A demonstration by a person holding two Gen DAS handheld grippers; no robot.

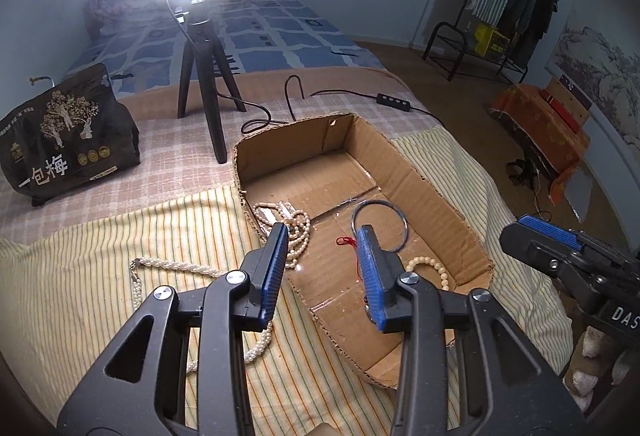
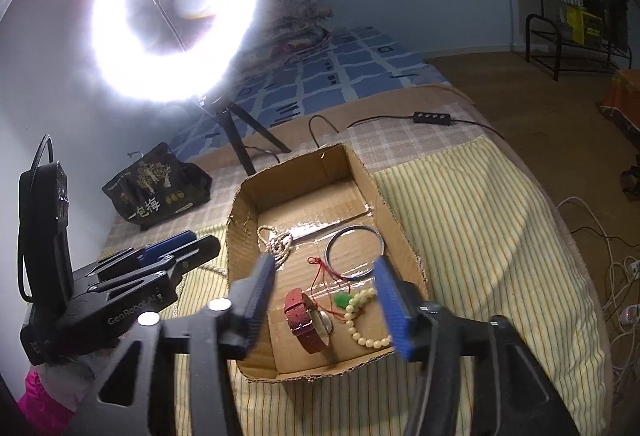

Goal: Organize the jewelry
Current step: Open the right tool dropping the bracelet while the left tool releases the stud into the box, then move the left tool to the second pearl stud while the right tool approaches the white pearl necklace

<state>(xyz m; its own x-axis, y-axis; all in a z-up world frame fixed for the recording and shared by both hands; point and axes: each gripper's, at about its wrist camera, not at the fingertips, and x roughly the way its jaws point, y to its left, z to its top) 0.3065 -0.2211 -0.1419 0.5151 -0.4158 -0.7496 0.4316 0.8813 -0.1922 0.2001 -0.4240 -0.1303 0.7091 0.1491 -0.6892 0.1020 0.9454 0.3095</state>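
Here, a cardboard box (image 2: 400,236) with low walls is seen on a bed, on a striped yellow cloth (image 2: 480,220). Inside the box, a silver ring bangle (image 2: 354,252) is laid near the right wall, about the middle of the floor. A red-strap watch (image 2: 306,320) is laid near the front edge of the box. Just beside it, on the right, a bracelet of pale beads (image 2: 362,316) with a green charm (image 2: 341,299) and a thin red string (image 2: 320,268) is found. A heap of small pearls (image 2: 278,242) is piled by the left wall of the box.

Outside the box, on the cloth by its left wall, a twisted pearl necklace (image 1: 176,268) is stretched out.

The left gripper (image 1: 322,248) is held above the left wall of the box. Its jaws are spread a little and nothing is pinched between them. The right gripper (image 2: 324,278) is held over the front part of the box, above the watch and the beads. Its jaws are spread wide and nothing is pinched there either.

Behind the box, a bright ring light (image 2: 174,17) on a black tripod (image 1: 204,83) is stood on the bed. A dark printed bag (image 1: 64,139) is set near the left edge of the bed.
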